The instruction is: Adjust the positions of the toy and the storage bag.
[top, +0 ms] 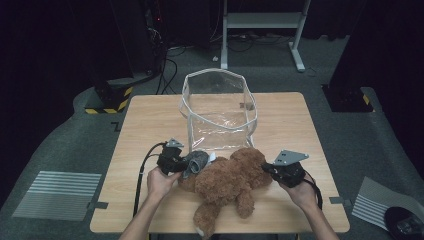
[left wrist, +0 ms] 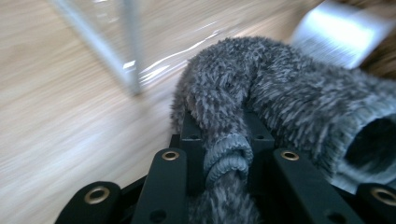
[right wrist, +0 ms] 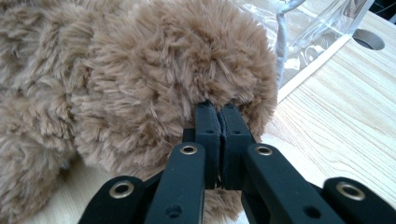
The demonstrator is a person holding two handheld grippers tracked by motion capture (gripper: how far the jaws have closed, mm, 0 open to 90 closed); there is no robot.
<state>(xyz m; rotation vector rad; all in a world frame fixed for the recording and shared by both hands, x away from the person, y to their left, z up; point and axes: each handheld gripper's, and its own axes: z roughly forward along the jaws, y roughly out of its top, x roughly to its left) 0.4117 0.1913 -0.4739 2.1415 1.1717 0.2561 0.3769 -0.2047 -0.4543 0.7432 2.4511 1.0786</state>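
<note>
Wooden table (top: 150,120), dark room around it. We note a brown teddy bear (top: 227,182) lying on the near half of the table, between the two hands.

Left side: the left hand (top: 161,182) holds the left gripper (top: 186,165) at the bear's left end. We see its jaws nearly together, clamped on a fold of grey fuzzy knit (left wrist: 261,93); the ribbed hem of that garment (left wrist: 226,158) sits pinched between the pads. In the high view the grey garment (top: 196,162) lies against the bear's left shoulder. A white tag (left wrist: 336,35) shows beyond it.

Centre: a clear plastic bag (top: 220,107) with a white-trimmed rim stands open, just behind the bear and touching or very near it; we cannot tell which.

Right side: the right hand (top: 300,192) holds the right gripper (top: 267,170) at the bear's right end. Its jaws stand all but shut, their tips buried in the brown fur (right wrist: 187,79), nipping a tuft of it. The bag's edge (right wrist: 317,28) shows close behind.
</note>
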